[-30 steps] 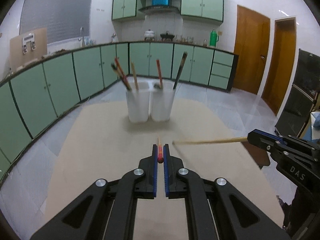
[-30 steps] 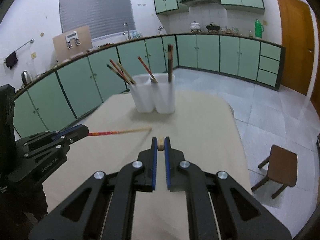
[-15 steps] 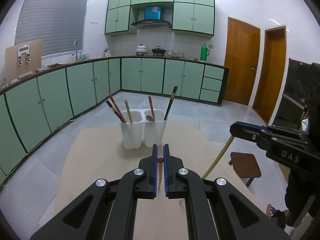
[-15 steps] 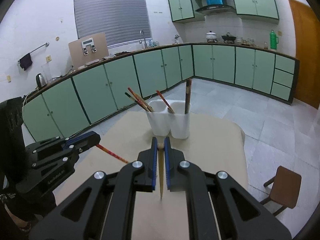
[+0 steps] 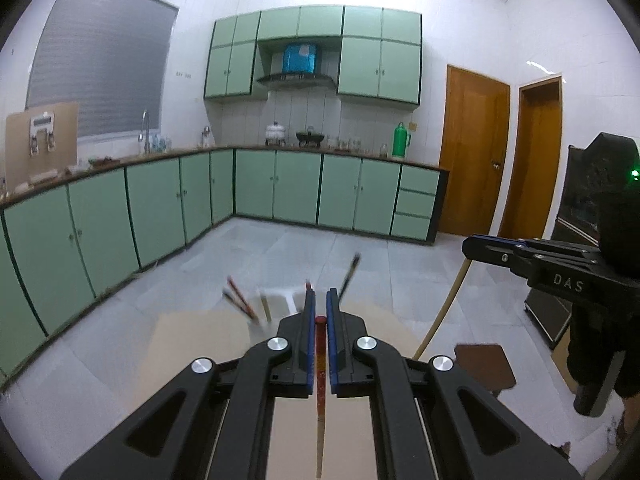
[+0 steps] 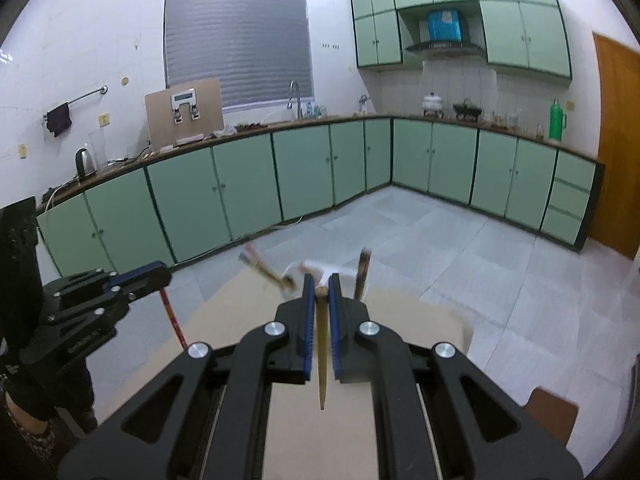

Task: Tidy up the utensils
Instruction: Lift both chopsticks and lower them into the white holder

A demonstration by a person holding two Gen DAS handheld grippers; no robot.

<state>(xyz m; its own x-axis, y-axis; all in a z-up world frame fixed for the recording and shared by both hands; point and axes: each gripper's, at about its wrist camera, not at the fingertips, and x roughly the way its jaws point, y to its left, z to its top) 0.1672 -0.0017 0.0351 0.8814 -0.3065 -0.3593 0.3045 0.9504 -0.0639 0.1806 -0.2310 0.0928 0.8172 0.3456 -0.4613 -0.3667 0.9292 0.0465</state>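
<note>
Chopsticks: red-ended one [image 5: 320, 364] clamped in left gripper [image 5: 319, 312], pale wooden one [image 6: 322, 344] clamped in right gripper [image 6: 321, 296], both hanging tip-down over beige table [image 5: 192, 344]. Only right view shows towel rail, kettle; only left view shows second door. Since a second ago both grippers raised, chopsticks swung from level to hanging. White holders [image 6: 320, 270] blurred, half-hidden behind fingers. Brown stool [image 5: 486, 364] beside table.

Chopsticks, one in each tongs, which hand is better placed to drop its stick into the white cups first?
Hard to call, slightly the right: its tongs sit lined up just before the cups.
</note>
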